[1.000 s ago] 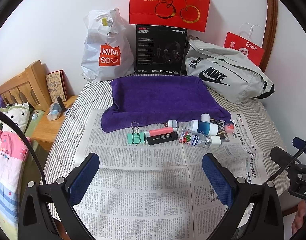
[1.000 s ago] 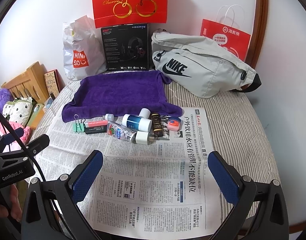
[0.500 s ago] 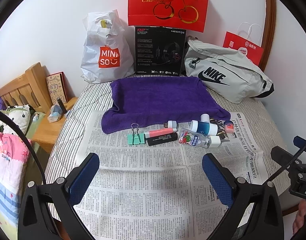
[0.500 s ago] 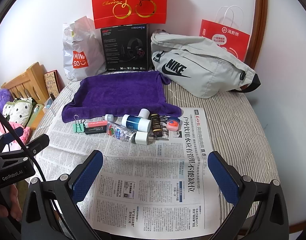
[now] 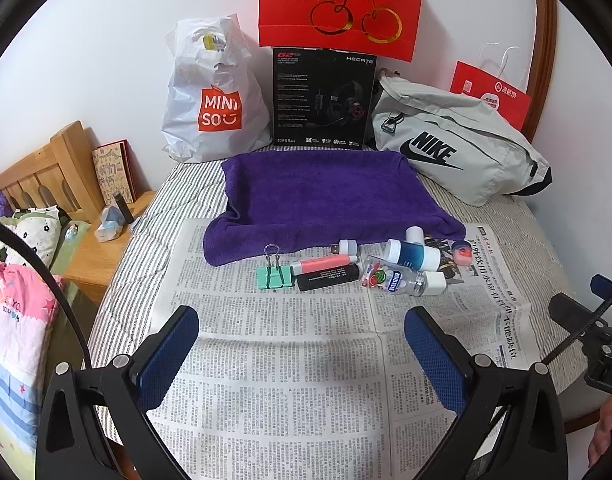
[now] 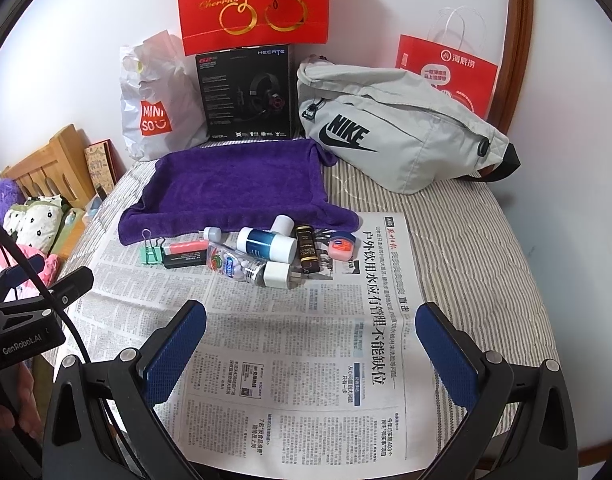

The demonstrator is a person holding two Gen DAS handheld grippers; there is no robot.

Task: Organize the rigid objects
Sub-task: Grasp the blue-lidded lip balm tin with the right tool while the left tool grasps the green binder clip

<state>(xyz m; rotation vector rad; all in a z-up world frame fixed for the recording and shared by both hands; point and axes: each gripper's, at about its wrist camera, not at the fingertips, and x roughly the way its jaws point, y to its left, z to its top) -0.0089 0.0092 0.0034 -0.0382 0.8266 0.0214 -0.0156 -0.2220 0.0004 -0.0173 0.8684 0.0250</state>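
Honestly, both grippers — left (image 5: 302,344) and right (image 6: 312,342) — hover spread wide, holding nothing. Risk: that clear bottle (image 6: 238,267) lies touching the blue bottle (image 6: 266,243) — a nudge could roll both.

1. A white wall (image 5: 106,40) is standing behind everything.
2. A brown wooden arch (image 6: 520,40) is curving up the wall.
3. A striped cover (image 6: 474,248) is lying over the bed.
4. A wooden headboard (image 5: 38,176) is standing next to a small wooden table (image 5: 102,256).

Two red paper bags (image 6: 253,0), one purple towel (image 6: 234,184), one binder clip (image 6: 152,254).
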